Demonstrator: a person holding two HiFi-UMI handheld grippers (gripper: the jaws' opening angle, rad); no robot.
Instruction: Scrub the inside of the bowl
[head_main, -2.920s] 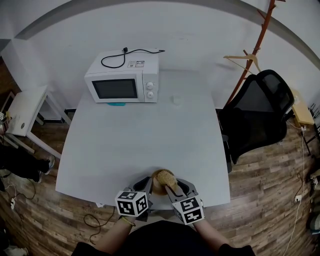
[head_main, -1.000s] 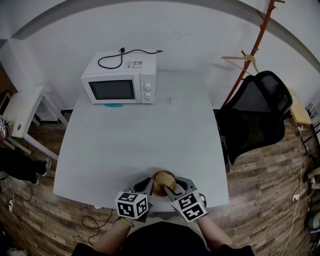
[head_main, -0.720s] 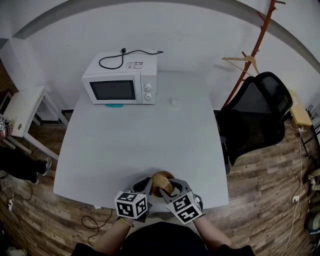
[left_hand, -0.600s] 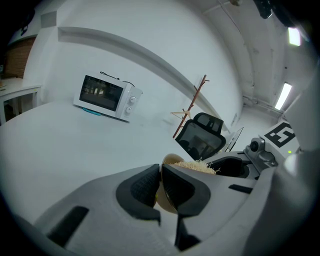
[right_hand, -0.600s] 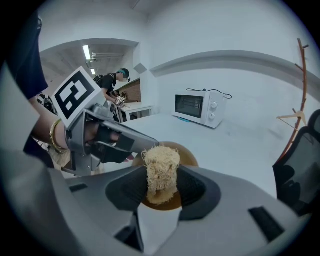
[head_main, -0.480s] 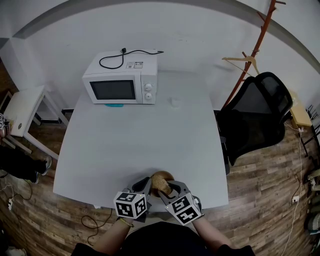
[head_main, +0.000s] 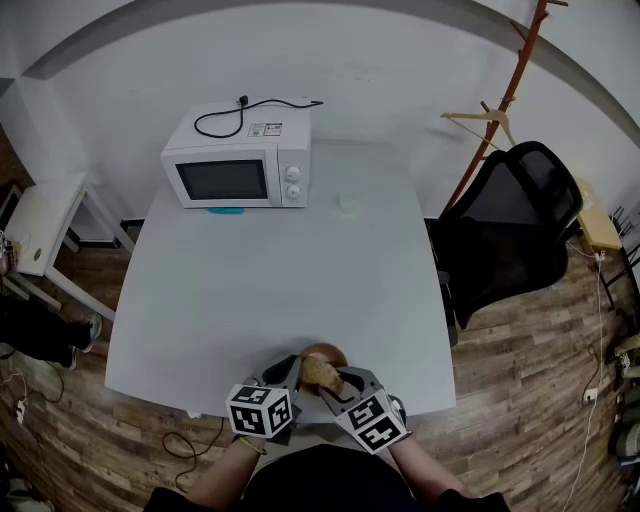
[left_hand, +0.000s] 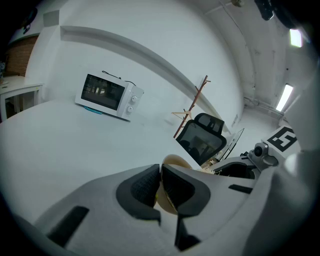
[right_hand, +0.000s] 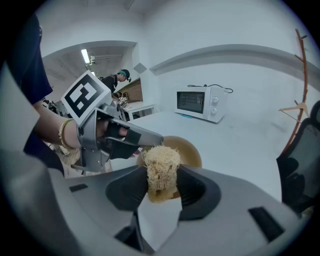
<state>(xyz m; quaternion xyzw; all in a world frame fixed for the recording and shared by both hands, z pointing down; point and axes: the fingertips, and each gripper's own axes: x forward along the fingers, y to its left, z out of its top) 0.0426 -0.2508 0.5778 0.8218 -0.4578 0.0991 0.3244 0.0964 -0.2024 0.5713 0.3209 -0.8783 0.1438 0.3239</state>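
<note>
A tan bowl (head_main: 330, 354) sits at the near edge of the white table (head_main: 270, 280). My left gripper (head_main: 291, 372) is shut on the bowl's left rim; in the left gripper view the rim (left_hand: 176, 160) sticks up between the closed pads of the left gripper (left_hand: 160, 183). My right gripper (head_main: 334, 386) is shut on a straw-coloured fibrous scrubber (head_main: 320, 372), held over the bowl's near side. In the right gripper view the scrubber (right_hand: 161, 167) fills the jaws of the right gripper (right_hand: 162, 188), with the bowl (right_hand: 189, 150) just behind it and the left gripper (right_hand: 144, 139) at its rim.
A white microwave (head_main: 237, 170) stands at the table's far left, with a small white object (head_main: 345, 203) to its right. A black office chair (head_main: 510, 235) and a wooden coat rack (head_main: 505, 100) are at the right. A small side table (head_main: 45, 220) stands at the left.
My right gripper has swung left and nearer with the scrubber, which now lies over the bowl's near side. The left gripper has kept its hold on the rim.
</note>
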